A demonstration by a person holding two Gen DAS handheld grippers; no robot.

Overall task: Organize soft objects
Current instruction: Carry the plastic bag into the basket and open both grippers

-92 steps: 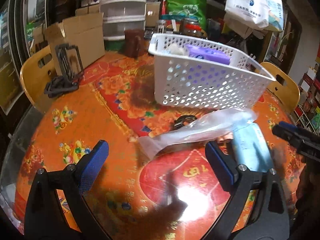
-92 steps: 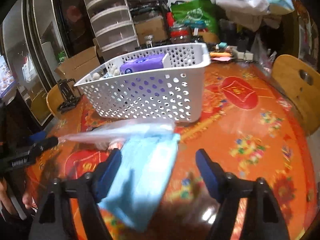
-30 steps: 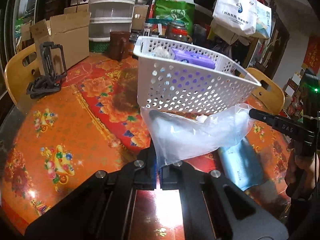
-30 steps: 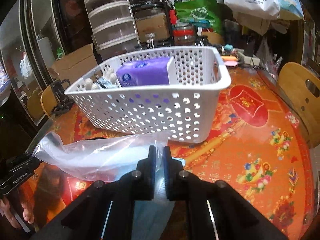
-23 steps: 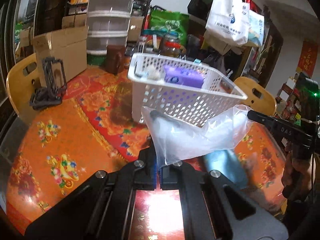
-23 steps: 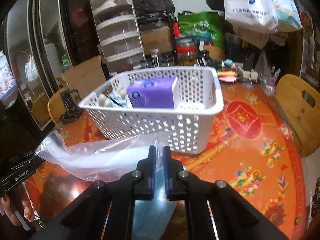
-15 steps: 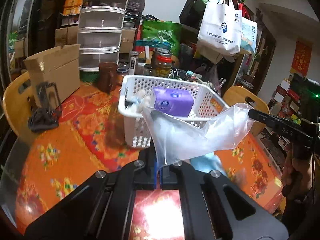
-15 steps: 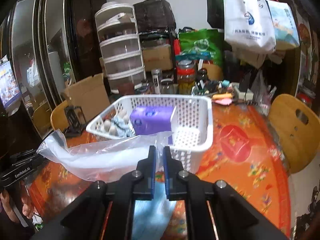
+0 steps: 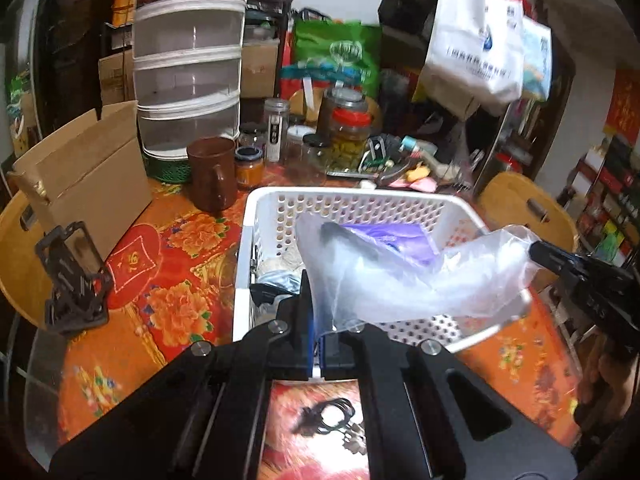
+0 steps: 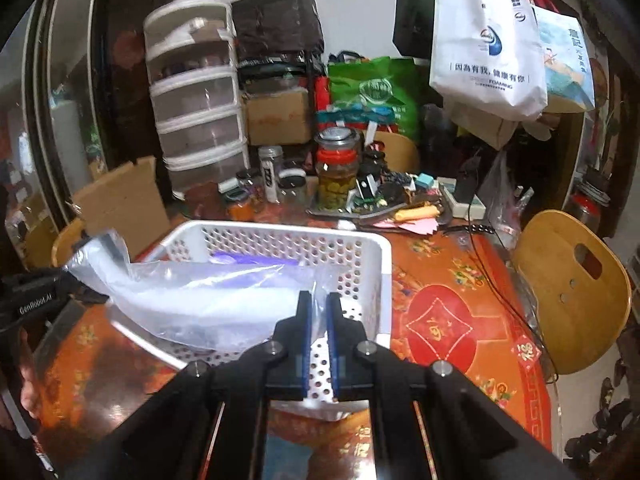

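A clear plastic bag hangs stretched between my two grippers, above the white perforated basket. My left gripper is shut on one end of the bag. My right gripper is shut on the other end; the bag also shows in the right wrist view. The basket holds a purple tissue pack and some small soft items. The right gripper's tip shows in the left wrist view.
The round table has an orange floral cloth. A brown mug, jars, a cardboard box and a drawer tower stand behind the basket. A black stand and keys lie nearby. A wooden chair stands at the right.
Both grippers closed on the bag, lifted it off the table and carried it up over the basket. The blue pack stayed behind on the table.
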